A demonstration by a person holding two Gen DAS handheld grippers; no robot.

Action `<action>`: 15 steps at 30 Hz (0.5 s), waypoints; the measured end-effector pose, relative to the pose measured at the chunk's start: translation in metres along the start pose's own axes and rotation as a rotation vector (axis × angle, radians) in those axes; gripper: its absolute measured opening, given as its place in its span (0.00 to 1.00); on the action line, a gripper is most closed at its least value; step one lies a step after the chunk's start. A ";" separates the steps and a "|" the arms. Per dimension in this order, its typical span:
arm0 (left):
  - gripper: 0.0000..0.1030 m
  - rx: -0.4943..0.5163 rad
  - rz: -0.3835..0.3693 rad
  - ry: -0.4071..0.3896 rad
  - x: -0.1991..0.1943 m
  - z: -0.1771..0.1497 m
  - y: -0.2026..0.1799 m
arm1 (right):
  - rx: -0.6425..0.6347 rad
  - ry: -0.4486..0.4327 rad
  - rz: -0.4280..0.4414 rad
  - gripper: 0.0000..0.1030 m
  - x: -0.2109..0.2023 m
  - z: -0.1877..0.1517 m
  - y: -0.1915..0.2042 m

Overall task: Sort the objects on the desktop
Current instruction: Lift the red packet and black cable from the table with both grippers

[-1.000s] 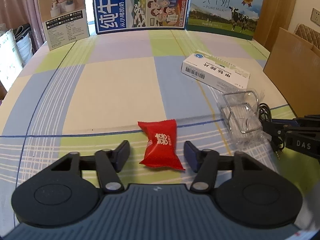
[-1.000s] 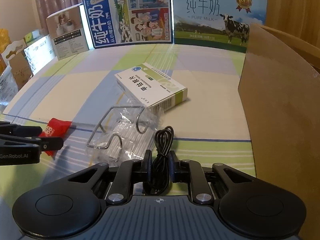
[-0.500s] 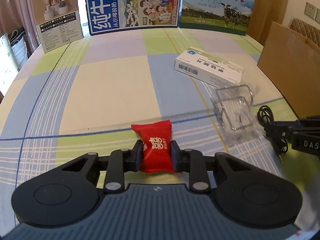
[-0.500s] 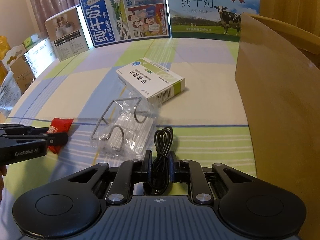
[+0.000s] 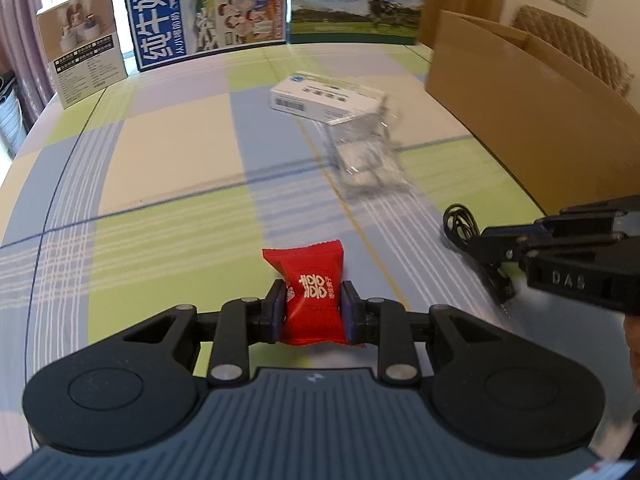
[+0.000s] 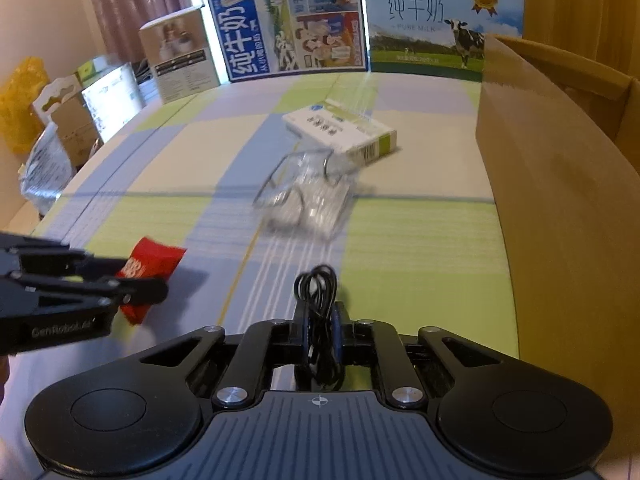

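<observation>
My left gripper (image 5: 313, 307) is shut on a red candy packet (image 5: 310, 288), held above the checked tablecloth. From the right wrist view the same red candy packet (image 6: 150, 266) shows at the left between the left gripper's fingers (image 6: 136, 292). My right gripper (image 6: 319, 326) is shut on a coiled black cable (image 6: 316, 284), also lifted. In the left wrist view the black cable (image 5: 460, 222) hangs from the right gripper (image 5: 492, 246) at the right edge. A white medicine box (image 6: 340, 132) and a clear plastic bag with a wire hook (image 6: 308, 192) lie further back on the table.
An open cardboard box (image 6: 552, 168) stands along the right side of the table. Milk cartons (image 6: 292, 24) and a small product box (image 6: 180, 60) line the far edge. Bags and boxes (image 6: 60, 120) sit off the table at the left.
My left gripper closed on the red candy packet and lifted it. Both grippers rose and moved; the view is blurred by motion. The right one kept hold of the cable.
</observation>
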State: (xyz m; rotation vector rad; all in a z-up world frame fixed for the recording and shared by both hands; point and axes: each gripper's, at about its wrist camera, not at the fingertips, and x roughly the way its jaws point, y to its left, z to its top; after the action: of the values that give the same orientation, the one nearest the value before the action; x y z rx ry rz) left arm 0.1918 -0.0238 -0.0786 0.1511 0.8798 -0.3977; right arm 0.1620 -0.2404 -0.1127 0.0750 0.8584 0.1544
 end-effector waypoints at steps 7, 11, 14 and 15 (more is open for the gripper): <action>0.26 0.028 -0.002 0.022 0.003 -0.017 -0.008 | -0.083 -0.023 -0.037 0.21 -0.001 -0.014 0.016; 0.28 0.000 -0.001 0.016 0.004 -0.014 -0.003 | -0.082 -0.019 -0.052 0.42 0.005 -0.017 0.016; 0.30 0.012 -0.001 0.015 0.006 -0.013 -0.005 | -0.070 -0.017 -0.056 0.42 0.007 -0.017 0.012; 0.31 0.016 0.000 0.018 0.007 -0.013 -0.006 | -0.070 -0.016 -0.056 0.42 0.007 -0.017 0.012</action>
State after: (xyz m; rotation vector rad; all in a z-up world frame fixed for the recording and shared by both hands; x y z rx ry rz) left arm 0.1841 -0.0271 -0.0916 0.1702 0.8949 -0.4037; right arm 0.1529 -0.2273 -0.1274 -0.0132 0.8375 0.1314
